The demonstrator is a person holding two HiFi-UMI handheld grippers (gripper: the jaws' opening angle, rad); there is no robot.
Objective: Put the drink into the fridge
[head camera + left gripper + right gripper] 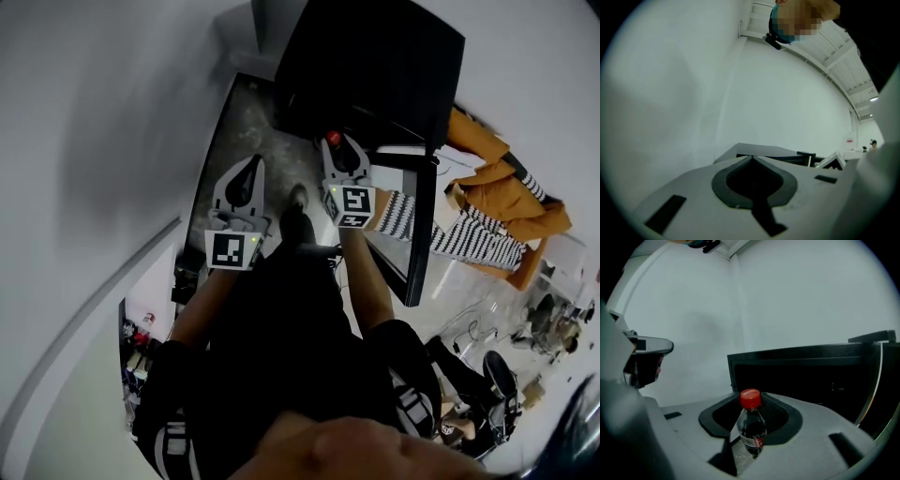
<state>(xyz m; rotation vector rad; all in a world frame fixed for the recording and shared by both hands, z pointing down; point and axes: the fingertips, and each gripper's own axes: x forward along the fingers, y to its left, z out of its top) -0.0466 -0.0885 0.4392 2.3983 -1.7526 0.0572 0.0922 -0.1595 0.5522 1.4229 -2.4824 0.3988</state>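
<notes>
My right gripper (341, 157) is shut on the drink, a small dark cola bottle (751, 426) with a red cap (332, 139), held upright between the jaws. It hangs just in front of the black fridge (375, 66), whose dark open inside (811, 376) fills the right gripper view behind the bottle. The fridge door (422, 234) stands swung open to the right of that gripper. My left gripper (250, 171) hovers to the left over the grey floor, its jaws together with nothing between them. In the left gripper view the fridge top (759, 151) shows beyond the left gripper (752, 160).
A white wall (103, 141) runs along the left. Speckled grey floor (244, 117) lies before the fridge. An orange and striped garment (497, 192) shows right of the door. Clutter (141, 333) sits at lower left, a chair (497, 375) at lower right.
</notes>
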